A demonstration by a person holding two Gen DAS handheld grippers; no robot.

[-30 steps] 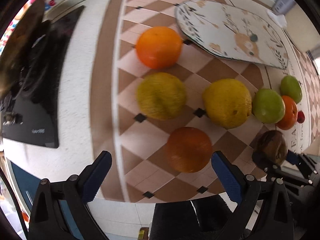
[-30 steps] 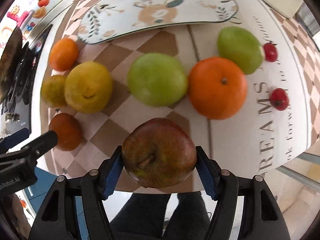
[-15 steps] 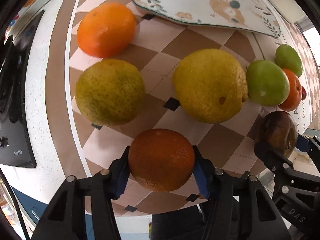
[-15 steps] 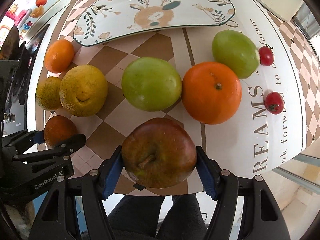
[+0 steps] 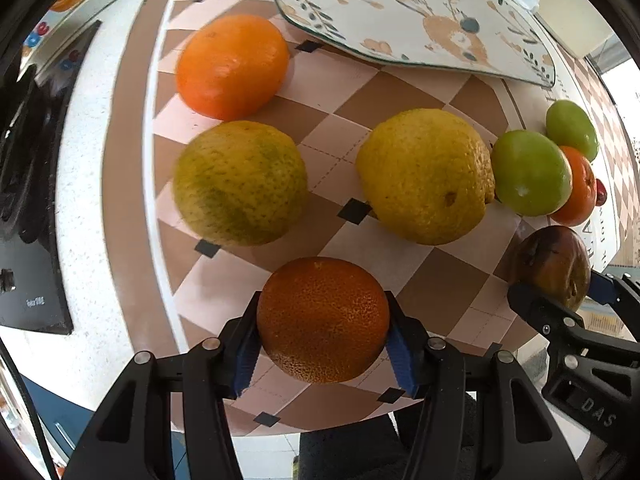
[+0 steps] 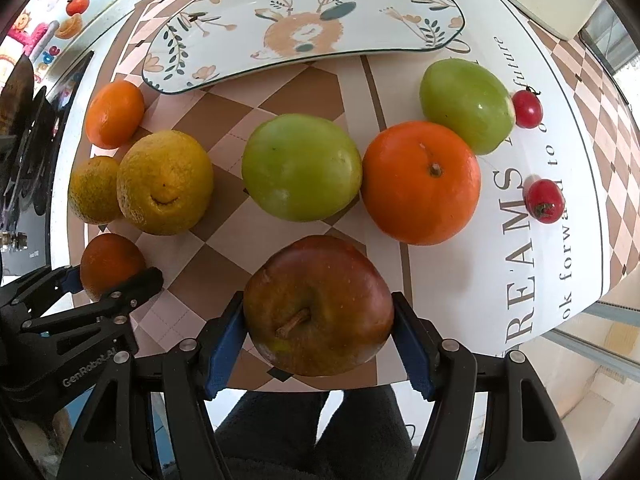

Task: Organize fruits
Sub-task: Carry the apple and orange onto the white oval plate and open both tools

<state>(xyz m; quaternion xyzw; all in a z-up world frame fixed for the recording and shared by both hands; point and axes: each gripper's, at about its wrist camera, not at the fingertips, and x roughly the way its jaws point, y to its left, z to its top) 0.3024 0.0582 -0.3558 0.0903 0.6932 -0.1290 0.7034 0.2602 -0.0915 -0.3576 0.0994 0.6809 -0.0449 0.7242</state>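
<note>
Left wrist view
- Left gripper: blue pads pinch the dark orange on its two sides, at 6 o'clock in this view.
- Fruit beyond: a mottled yellow-green citrus at 10 o'clock, a yellow citrus at 1 o'clock, a bright orange at 11 o'clock.
- Plate: at 12 to 1 o'clock, bare, a likely place to set fruit.
- Handling: the orange looks firm, round and pebbled, so it should not slip; a hold across its widest middle suits it.
- Edge: the table edge runs just below the orange, so drifting toward 6 o'clock risks a drop.

Right wrist view
- Right gripper: pads clamp a dark red apple at its sides, stem facing the camera, at 6 o'clock.
- Handling: the apple is likely heavier, smooth-skinned and easily bruised; I judge a gentle hold at the widest part best.
- Neighbours: a green apple at 12 o'clock, another orange at 1 o'clock, a second green apple and two cherry tomatoes toward 2 o'clock.
- Open room: bare mat at 3 o'clock; fruit crowds 9 to 11 o'clock.
</note>
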